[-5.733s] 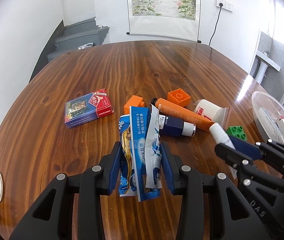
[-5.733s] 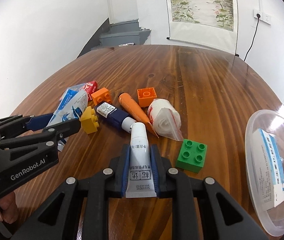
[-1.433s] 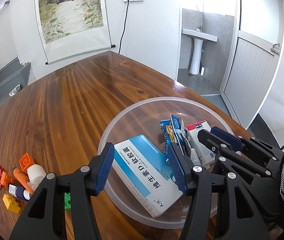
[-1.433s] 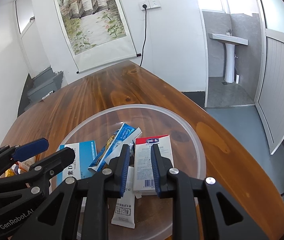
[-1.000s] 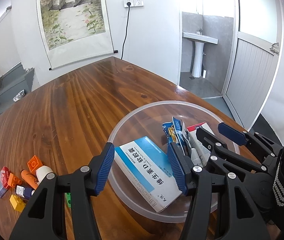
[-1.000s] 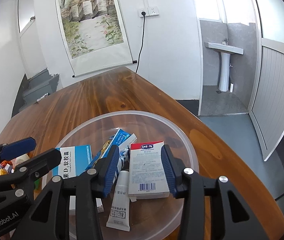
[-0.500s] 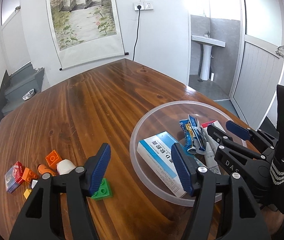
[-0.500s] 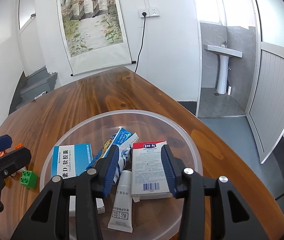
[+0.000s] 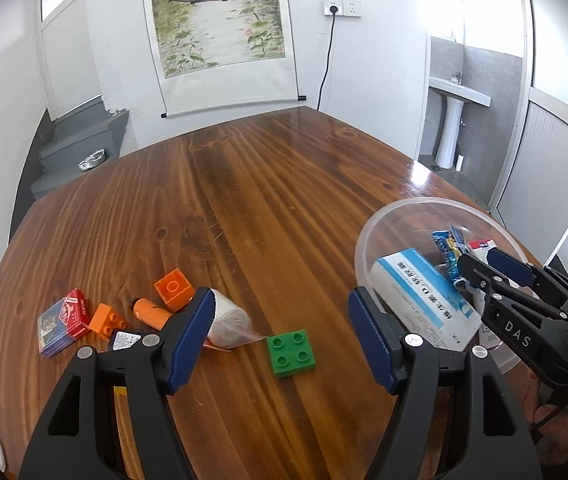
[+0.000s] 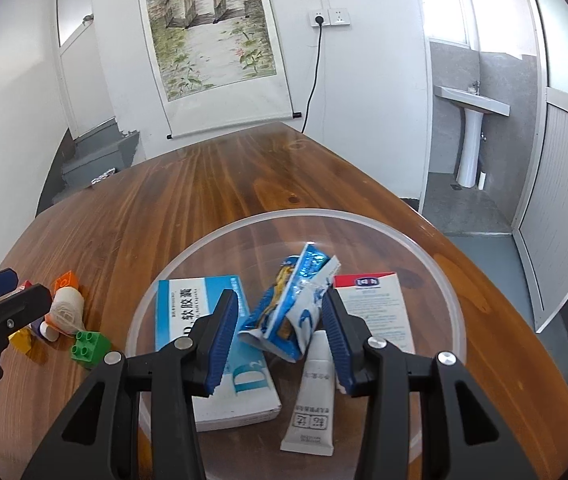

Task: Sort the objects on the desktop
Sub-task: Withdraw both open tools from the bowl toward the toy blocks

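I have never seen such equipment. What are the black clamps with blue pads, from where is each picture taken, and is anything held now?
No robot is here: a person holds a clamp-like tool in each hand, each with a camera looking along its two fingers. The left gripper is open above the wooden table, nothing between its pads; below lies a green brick, beside orange bricks, a gauze roll and a card box. The right gripper is open and empty over the clear bowl, which contains a blue-white box, a blue sachet, a white tube and a red-topped box.
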A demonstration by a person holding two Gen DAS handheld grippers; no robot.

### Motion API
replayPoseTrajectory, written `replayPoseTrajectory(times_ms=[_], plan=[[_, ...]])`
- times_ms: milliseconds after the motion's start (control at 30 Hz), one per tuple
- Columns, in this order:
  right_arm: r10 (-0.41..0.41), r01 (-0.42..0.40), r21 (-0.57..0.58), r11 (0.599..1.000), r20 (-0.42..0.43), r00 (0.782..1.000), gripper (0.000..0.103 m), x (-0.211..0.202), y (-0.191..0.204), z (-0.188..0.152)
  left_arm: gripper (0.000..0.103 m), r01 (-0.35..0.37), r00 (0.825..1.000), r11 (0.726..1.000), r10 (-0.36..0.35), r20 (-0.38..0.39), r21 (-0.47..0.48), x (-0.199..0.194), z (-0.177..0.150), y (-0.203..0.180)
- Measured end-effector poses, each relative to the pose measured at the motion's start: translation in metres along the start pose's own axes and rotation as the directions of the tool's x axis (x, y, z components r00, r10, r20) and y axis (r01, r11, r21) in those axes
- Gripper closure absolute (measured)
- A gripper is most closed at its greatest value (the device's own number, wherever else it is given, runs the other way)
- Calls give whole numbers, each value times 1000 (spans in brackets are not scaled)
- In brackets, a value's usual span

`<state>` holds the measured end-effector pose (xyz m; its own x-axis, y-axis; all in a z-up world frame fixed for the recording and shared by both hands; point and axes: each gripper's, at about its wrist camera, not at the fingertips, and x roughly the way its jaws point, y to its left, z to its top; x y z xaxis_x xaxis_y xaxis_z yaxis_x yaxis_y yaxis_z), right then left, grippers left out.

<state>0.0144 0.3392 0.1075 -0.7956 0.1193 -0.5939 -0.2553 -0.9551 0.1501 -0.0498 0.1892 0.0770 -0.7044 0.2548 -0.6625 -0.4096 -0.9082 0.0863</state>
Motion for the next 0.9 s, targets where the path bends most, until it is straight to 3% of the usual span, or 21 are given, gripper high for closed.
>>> replayPoseTrajectory(times_ms=[200,333,900], plan=[[58,-58,-56,997,3,998,55,-6,31,2,30,-53,998,997,53,-17,-54,3,-7,39],[100,-99,-89,991,9,995,41,-10,53,4,30,-82,996,992,79,-37,-100,7,-13,64],[242,-251,-189,949,-71,968,41,2,133,-9,30,-175,981,964,152,-123,-202,24,-49,140]])
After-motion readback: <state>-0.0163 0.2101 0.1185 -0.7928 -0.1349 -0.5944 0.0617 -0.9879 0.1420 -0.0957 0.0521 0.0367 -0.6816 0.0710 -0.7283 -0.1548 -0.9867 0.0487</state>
